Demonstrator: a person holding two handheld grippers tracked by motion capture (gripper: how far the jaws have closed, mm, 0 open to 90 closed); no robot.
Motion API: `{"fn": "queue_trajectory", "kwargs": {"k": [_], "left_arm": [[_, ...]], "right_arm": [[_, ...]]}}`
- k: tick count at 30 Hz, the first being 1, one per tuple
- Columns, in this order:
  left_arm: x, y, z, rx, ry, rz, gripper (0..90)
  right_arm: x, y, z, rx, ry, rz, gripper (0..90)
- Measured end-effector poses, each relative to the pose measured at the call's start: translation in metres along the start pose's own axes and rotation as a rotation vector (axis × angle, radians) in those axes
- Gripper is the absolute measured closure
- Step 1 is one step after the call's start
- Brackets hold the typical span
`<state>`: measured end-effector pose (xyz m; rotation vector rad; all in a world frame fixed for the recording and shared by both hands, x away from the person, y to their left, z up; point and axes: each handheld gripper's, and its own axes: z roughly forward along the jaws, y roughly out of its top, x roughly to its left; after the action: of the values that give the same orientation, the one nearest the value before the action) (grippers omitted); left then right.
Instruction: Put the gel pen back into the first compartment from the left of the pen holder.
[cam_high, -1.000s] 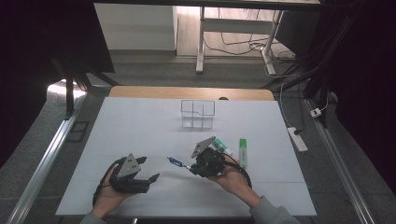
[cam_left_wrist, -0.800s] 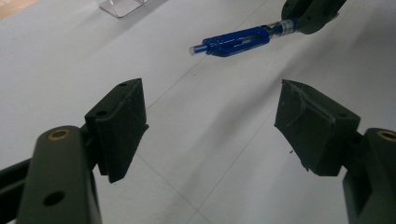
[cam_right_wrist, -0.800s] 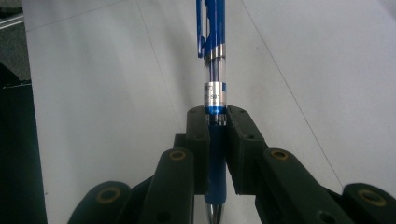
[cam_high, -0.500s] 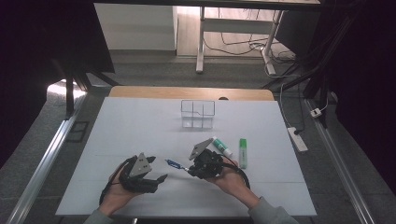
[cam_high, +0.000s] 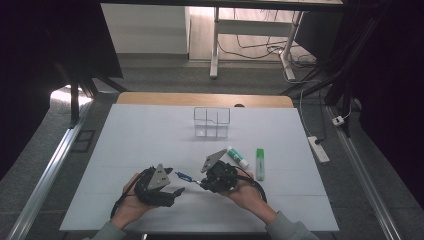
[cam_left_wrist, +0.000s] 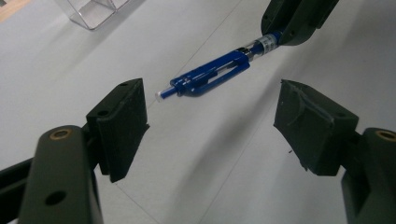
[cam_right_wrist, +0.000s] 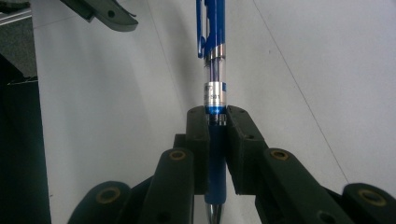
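Blue pen (cam_right_wrist: 213, 56) — clamped by its grip end between the closed jaws of the right gripper (cam_right_wrist: 216, 122), held above the white table (cam_high: 150, 135) | left gripper (cam_left_wrist: 210, 116) — jaws wide apart, nothing between them, facing the pen's clip end | clear box (cam_high: 212, 121) well beyond.

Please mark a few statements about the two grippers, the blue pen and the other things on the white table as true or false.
1. The right gripper is shut on the blue click pen. True.
2. The left gripper grips the pen's clip end. False: its jaws stand open, clear of it.
3. The clear plastic organiser holds the green highlighter. False: it lies on the white table.
4. A white glue stick lies beside the highlighter. True.
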<state>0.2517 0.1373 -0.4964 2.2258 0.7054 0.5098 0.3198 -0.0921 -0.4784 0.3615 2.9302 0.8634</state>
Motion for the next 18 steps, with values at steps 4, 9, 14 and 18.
{"fn": "queue_trajectory", "kwargs": {"k": [4,9,14,18], "left_arm": [[-0.0007,0.0026,0.0022,0.005,-0.001,0.009,25.7],[-0.0021,0.0051,0.0046,0.008,-0.005,0.015,25.6],[-0.0023,0.0060,0.0061,0.014,-0.009,0.019,25.6],[-0.0021,0.0065,0.0071,0.017,-0.013,0.021,25.6]], "right_arm": [[0.0001,0.0000,0.0003,0.002,0.003,-0.004,79.2],[0.0001,-0.0004,0.0011,0.015,0.004,-0.007,79.2],[0.0020,0.0000,0.0023,0.016,0.007,-0.008,79.2],[0.0020,0.0001,0.0019,0.015,0.005,-0.014,79.2]]}}
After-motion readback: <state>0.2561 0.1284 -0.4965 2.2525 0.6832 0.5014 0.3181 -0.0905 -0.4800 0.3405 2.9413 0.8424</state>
